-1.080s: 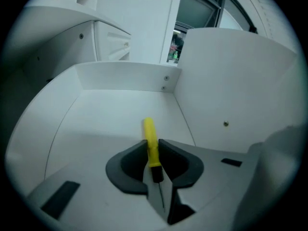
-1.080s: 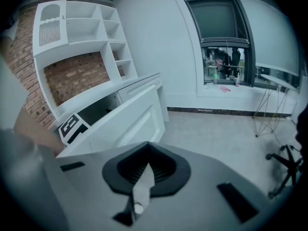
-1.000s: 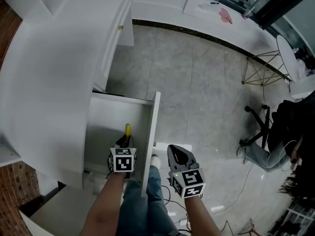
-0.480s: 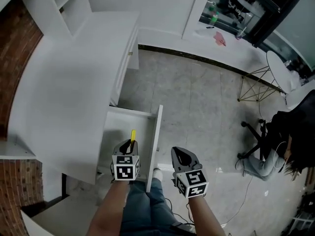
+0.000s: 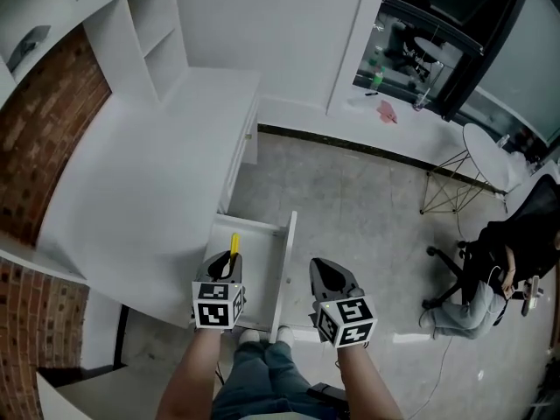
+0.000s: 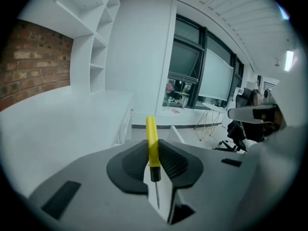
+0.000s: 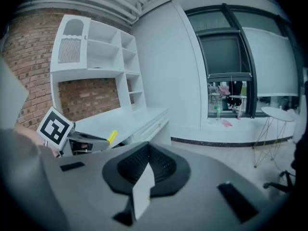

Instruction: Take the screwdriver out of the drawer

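Observation:
The screwdriver (image 6: 151, 134) has a yellow handle, a black collar and a thin metal shaft. My left gripper (image 6: 155, 152) is shut on it, with the handle sticking out forward past the jaw tips. In the head view the left gripper (image 5: 223, 268) holds the screwdriver (image 5: 234, 243) above the open white drawer (image 5: 285, 261), which juts out from the desk. Beside the drawer's front panel, my right gripper (image 5: 329, 276) hangs over the floor. Its jaws (image 7: 147, 161) are closed together with nothing between them. The right gripper view also shows the left gripper (image 7: 77, 139) and the yellow handle (image 7: 111, 137).
A long white desk (image 5: 140, 191) runs along the left, with white shelves (image 5: 153, 24) against a brick wall (image 5: 52, 138). On the right stand a wire-legged table (image 5: 477, 160) and an office chair (image 5: 455, 269) with a seated person. My own legs (image 5: 262, 374) show below the grippers.
Both grippers have risen, the left one carrying the screwdriver up out of the drawer. The head view now takes in more of the desk, shelves and room.

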`<act>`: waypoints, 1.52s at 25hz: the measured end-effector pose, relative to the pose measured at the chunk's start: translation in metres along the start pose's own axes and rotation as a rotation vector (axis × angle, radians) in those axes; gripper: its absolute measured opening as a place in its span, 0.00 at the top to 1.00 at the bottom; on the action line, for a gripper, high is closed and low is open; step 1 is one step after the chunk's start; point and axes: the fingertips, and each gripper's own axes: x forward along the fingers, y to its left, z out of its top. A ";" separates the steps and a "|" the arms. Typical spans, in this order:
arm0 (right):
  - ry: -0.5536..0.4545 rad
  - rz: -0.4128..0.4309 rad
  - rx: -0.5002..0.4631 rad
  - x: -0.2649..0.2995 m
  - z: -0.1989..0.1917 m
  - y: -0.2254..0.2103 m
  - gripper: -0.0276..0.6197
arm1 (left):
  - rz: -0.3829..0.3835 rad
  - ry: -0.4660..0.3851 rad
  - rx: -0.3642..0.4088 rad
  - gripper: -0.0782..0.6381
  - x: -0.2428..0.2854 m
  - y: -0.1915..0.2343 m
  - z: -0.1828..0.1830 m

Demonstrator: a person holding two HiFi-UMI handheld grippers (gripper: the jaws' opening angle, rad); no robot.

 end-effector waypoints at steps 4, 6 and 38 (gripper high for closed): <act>-0.021 0.012 0.003 -0.003 0.009 0.017 0.94 | 0.007 -0.033 0.007 0.78 -0.031 0.016 0.012; -0.021 0.023 0.002 -0.001 0.010 0.028 0.94 | 0.025 -0.038 0.010 0.78 -0.047 0.030 0.012; 0.063 0.065 -0.106 0.029 -0.002 0.094 0.94 | 0.235 0.156 -0.165 0.66 -0.046 0.206 -0.063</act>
